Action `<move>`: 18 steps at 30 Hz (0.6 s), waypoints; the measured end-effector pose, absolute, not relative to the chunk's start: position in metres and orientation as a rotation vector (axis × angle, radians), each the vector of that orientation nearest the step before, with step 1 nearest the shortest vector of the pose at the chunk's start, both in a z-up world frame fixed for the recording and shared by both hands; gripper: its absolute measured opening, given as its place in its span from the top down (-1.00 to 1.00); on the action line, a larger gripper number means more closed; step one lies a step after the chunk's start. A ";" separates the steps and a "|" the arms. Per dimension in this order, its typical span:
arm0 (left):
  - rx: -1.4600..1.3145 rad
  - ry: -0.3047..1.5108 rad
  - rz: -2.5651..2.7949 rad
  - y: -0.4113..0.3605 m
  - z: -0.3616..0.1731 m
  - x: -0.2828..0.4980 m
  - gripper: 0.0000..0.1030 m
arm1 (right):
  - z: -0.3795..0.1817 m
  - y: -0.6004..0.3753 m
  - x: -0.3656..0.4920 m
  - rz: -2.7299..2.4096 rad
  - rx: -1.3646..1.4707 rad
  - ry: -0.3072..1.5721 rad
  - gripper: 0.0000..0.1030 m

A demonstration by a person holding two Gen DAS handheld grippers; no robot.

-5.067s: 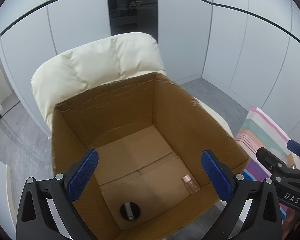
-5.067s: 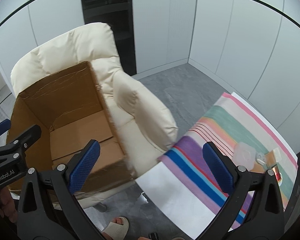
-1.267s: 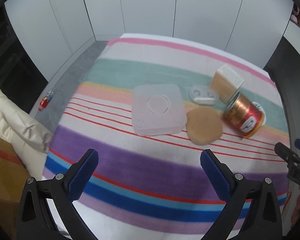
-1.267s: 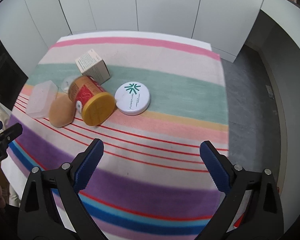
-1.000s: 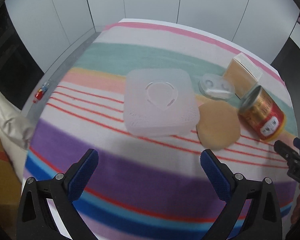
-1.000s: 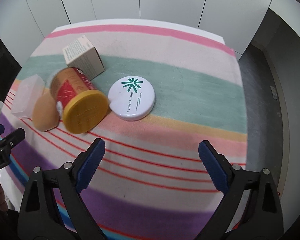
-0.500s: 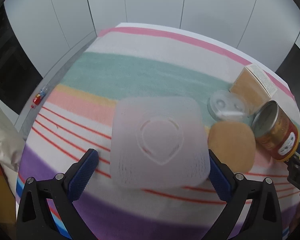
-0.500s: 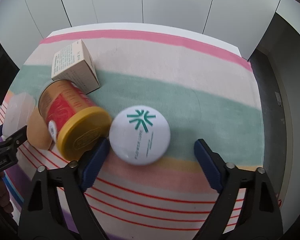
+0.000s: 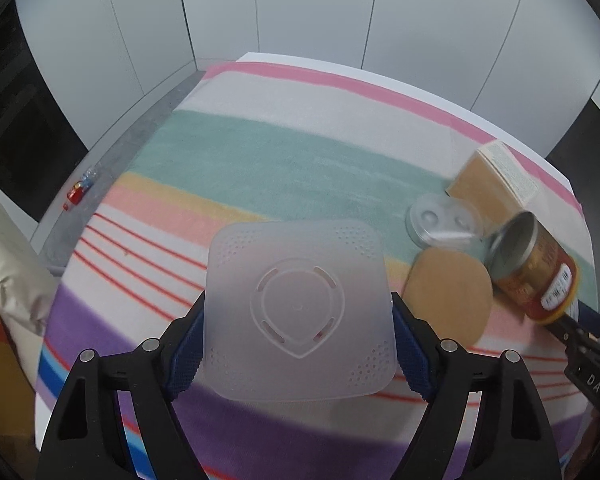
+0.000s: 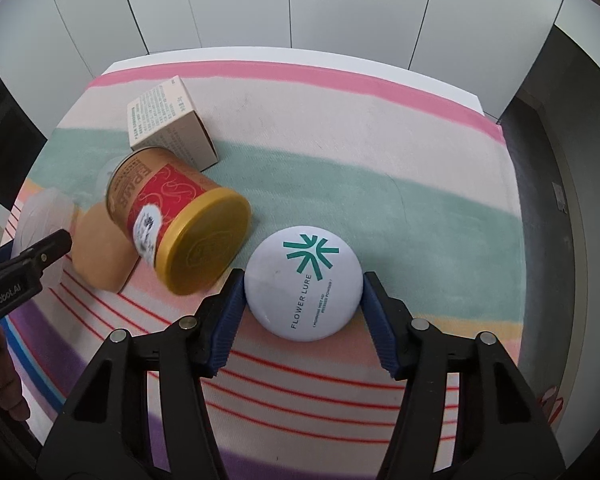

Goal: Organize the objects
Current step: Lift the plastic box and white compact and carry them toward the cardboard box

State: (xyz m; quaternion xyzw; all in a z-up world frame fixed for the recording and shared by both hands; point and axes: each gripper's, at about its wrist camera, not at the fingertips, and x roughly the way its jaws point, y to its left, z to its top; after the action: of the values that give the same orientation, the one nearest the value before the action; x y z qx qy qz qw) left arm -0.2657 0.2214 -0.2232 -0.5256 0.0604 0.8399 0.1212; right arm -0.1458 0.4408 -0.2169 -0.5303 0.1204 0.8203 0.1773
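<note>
A frosted white square plastic case [image 9: 298, 312] lies on the striped cloth [image 9: 260, 176]. My left gripper [image 9: 296, 332] is shut on its two sides. A round white "Flower Lure" compact [image 10: 303, 282] lies on the cloth in the right wrist view. My right gripper [image 10: 303, 300] is shut on it, blue pads pressed to both sides. A red and gold can with a yellow lid [image 10: 172, 220] lies on its side just left of the compact.
A tan powder puff [image 9: 448, 294], a clear round insert [image 9: 440, 224] and a small beige carton [image 9: 496, 178] lie near the can [image 9: 536, 276]. A cream cushion [image 9: 8, 256] sits at the left. A small red item [image 9: 74, 196] lies on the floor.
Both grippers swung from the cardboard box to the table, came down over their objects and closed: left on the square case, right on the white compact.
</note>
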 end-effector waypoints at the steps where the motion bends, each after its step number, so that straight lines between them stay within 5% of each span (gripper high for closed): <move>1: -1.533 0.174 2.449 0.218 -0.219 -0.263 -0.61 | -0.215 0.439 -0.144 2.321 -1.502 0.340 -0.17; 18: -1.440 0.144 2.465 0.188 -0.135 -0.203 -0.61 | -0.135 0.405 -0.094 2.398 -1.467 0.335 -0.17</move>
State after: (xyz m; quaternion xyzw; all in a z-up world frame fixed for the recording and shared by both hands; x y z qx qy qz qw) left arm -0.2027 0.1881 -0.1346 -0.4986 0.0499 0.8538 0.1411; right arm -0.0937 0.4047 -0.1350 -0.5119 0.1170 0.8368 0.1549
